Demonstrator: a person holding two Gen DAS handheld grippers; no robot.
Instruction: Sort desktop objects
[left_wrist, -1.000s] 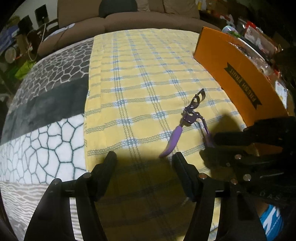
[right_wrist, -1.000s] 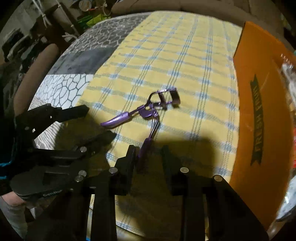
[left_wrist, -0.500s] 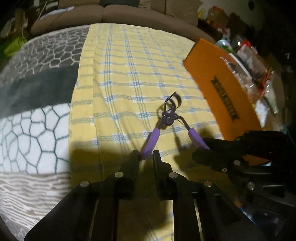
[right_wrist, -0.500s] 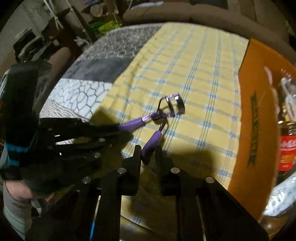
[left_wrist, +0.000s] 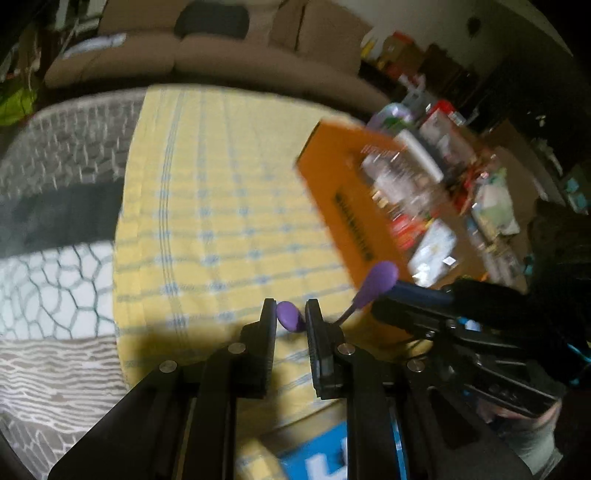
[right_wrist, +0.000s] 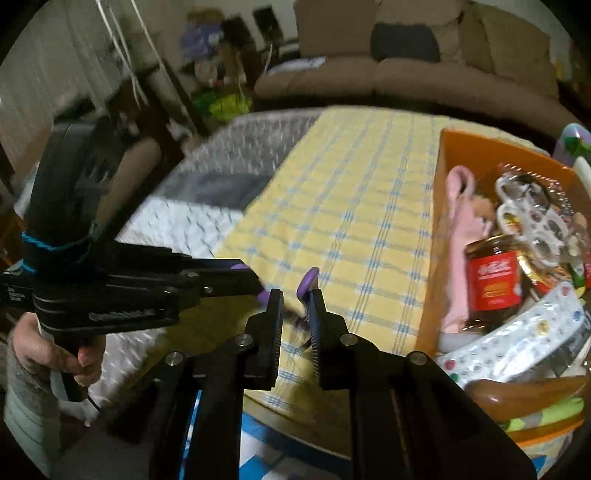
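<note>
Both claws have hold of the purple eyelash curler, one handle each, and it hangs in the air above the yellow checked cloth (left_wrist: 221, 206) rather than lying on it.

The left claw (left_wrist: 291, 317) is pressed together on one purple handle (left_wrist: 288, 315), whose rounded end pokes up between the fingers. Just to its right, the other handle (left_wrist: 380, 278) sticks out past the tip of the right claw, in front of the orange box (left_wrist: 332, 177).

From the right wrist, the right claw (right_wrist: 295, 299) pinches its handle (right_wrist: 308, 282) against the right finger, the purple tip rising just above the fingertips; its jaws have just been closing on it. The curler's metal head is blurred below, between the fingers, and I can't make it out clearly. The left claw comes in from the left, its tip on the other purple handle (right_wrist: 264, 293), held by a person's hand (right_wrist: 55, 354) at the grip.

The orange box (right_wrist: 439, 229) stands to the right of the cloth, near the claws, filled with a jar (right_wrist: 493, 280), a pink item (right_wrist: 461, 221) and other clutter. A brown sofa (right_wrist: 406, 77) sits behind.
</note>
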